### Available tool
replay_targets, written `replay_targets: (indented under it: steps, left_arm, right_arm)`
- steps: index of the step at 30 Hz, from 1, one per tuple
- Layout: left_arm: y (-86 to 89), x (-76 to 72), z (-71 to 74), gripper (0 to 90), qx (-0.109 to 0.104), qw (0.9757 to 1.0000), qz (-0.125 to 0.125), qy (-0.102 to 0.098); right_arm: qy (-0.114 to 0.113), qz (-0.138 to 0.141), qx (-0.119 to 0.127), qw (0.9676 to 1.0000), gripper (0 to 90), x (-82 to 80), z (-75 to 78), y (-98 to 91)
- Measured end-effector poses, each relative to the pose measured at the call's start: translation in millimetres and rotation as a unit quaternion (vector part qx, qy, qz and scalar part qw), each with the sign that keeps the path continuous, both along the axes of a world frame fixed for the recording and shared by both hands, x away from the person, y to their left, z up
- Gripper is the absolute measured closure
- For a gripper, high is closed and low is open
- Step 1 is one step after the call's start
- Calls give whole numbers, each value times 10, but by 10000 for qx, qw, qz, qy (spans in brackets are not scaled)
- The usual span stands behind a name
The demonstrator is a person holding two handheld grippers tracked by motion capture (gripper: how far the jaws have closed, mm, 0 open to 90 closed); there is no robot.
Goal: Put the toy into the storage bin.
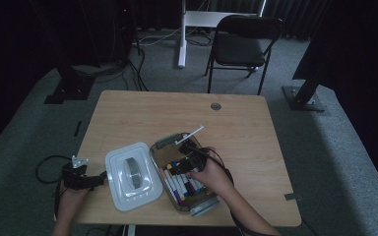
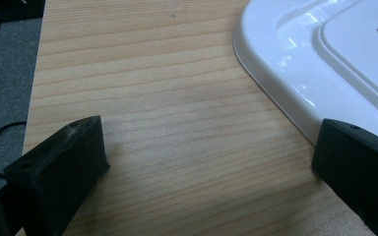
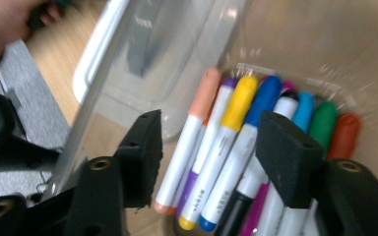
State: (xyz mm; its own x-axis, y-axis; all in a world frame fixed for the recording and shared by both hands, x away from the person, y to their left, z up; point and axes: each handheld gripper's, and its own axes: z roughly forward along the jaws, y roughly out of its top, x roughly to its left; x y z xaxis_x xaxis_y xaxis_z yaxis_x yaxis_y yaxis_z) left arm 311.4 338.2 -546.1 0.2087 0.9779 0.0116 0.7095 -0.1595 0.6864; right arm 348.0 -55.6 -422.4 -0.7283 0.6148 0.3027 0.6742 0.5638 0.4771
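Right gripper view — right claw (image 3: 206, 157) open, markers (image 3: 226, 147) lying loose between its jaws.

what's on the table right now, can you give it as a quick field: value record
surface: wooden table
container: clear box, open, lying beside its lid
contents: markers with white barrels and coloured caps, lying side by side in the box
lid: white lid with a grey handle, flat on the table left of the box
right gripper: over the box, jaws apart above the markers, pressing on none
left gripper: jaws wide apart above bare wood at the lid's edge, holding nothing
background: black chair behind the table
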Motion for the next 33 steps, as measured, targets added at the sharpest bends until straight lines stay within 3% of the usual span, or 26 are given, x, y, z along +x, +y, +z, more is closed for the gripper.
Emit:
replay_targets:
  steps: [4, 8, 10, 16, 18, 22, 33]
  left_arm:
    - [1, 0, 2, 5, 2, 10000, -4, 14]
    - [0, 0, 2, 5, 0, 10000, -2, 9]
    - [0, 0, 2, 5, 0, 10000, -2, 10]
    - [0, 0, 1, 5, 0, 10000, -1, 9]
    - [0, 0, 1, 5, -2, 10000, -1, 3]
    - [0, 0, 0, 5, -2, 10000, 1, 2]
    - [0, -1, 1, 5, -3, 10000, 0, 9]
  right_arm:
    - [-221, -26, 329, 9992, 366, 1, 139, -167]
    - [-352, -71, 517, 9980, 263, 18, 225, -323]
    - [-426, -75, 739, 9963, 217, 29, 255, -407]
    - [-834, -386, 721, 9932, 191, 88, 287, -644]
    - [-1094, -499, 658, 9906, 185, 105, 270, -723]
    - [-1285, -738, 707, 9864, 174, 149, 215, -889]
    - [-1343, -1023, 791, 9825, 147, 246, -9, -1243]
